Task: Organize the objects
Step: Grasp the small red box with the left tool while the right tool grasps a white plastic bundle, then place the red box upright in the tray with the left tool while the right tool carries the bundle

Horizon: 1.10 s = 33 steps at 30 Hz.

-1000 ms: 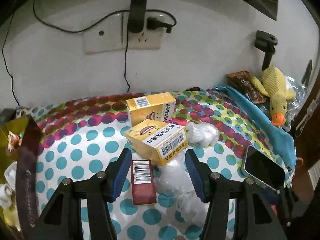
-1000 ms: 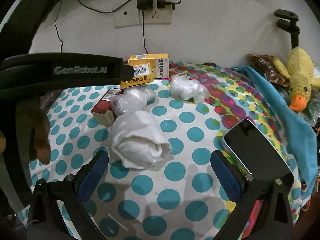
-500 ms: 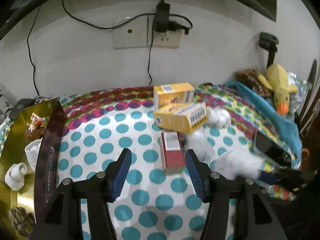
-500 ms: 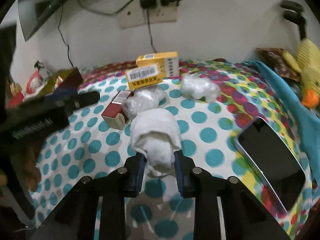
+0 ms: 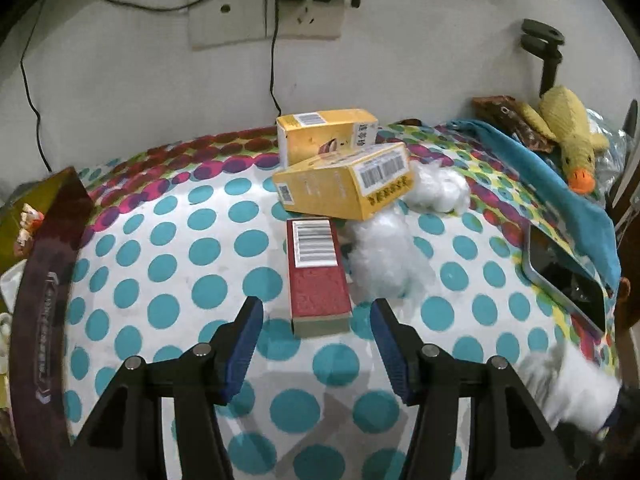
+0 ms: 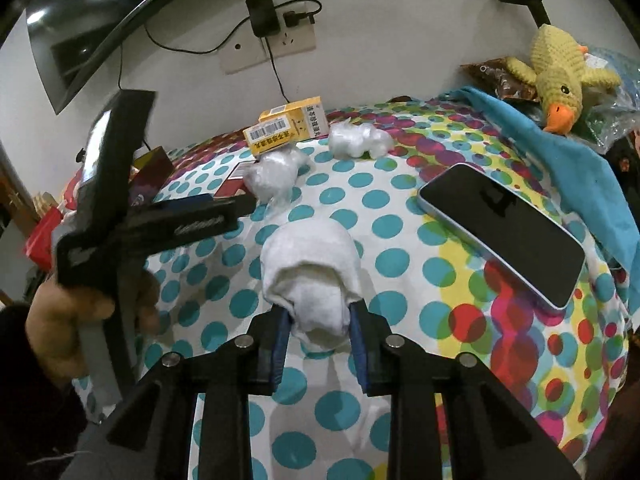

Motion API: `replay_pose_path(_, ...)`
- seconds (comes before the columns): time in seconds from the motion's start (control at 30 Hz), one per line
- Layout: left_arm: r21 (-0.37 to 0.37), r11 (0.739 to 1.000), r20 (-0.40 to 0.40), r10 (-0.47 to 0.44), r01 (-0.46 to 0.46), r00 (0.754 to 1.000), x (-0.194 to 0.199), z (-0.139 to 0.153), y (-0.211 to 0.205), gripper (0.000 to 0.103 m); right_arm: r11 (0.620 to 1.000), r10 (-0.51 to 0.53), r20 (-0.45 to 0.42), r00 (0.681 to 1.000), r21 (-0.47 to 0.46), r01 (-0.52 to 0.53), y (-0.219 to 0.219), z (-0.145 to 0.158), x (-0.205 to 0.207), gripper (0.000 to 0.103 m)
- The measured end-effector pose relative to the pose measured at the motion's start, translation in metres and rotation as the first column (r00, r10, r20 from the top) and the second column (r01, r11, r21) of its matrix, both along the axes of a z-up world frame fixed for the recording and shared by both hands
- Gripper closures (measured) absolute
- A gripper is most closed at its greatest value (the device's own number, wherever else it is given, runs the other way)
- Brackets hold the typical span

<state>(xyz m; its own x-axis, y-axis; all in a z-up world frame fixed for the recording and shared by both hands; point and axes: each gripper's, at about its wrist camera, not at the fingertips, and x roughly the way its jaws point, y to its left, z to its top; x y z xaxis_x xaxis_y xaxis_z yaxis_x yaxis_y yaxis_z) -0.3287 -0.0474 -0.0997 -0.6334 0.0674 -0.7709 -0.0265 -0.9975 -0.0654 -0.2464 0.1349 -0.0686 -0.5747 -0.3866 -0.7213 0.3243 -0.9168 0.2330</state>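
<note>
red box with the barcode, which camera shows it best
The left wrist view: the red box lies whole, barcode up, just ahead of the open left claw. The right wrist view shows only a sliver of it, behind a plastic wad and the other claw.

A tabletop (image 5: 168,264) covered with a cloth of teal dots, turning to red and purple dots along the wall. A red box (image 5: 316,276) with a barcode label lies flat near the middle. Just behind the red box, one yellow box (image 5: 344,188) lies tilted, and a second yellow box (image 5: 324,136) stands behind that. Right of the red box sits a clump of white wadding (image 5: 384,256), with another clump (image 5: 440,190) further back. Far right of the red box a dark-screened phone (image 6: 504,228) lies face up, beside a blue cloth (image 5: 560,196) with a yellow plush duck (image 5: 568,132) at its far end.
</note>
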Motion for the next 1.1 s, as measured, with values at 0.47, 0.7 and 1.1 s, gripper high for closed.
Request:
replay_pose_path(0.47, -0.056, 0.998, -0.095, 0.033, -0.038, 0.995, 0.034, 0.031, -0.004, 0.074, 1.0, -0.003, -0.011, 1.0, -0.025, 0.003, 0.002, 0.004, 0.001, 0.077)
replay_pose_path(0.7, -0.065, 0.991, -0.116, 0.11, -0.119, 0.987, 0.091, 0.043, -0.024, 0.074, 0.999, 0.032, -0.04, 0.999, 0.006, -0.031, -0.027, 0.01, 0.016, 0.077)
replay_pose_path(1.1, -0.04, 0.973, -0.133, 0.22, -0.227, 0.967, 0.163, 0.05, -0.066, 0.074, 0.993, 0.077, -0.05, 0.996, 0.09, -0.072, -0.07, 0.008, 0.056, 0.077)
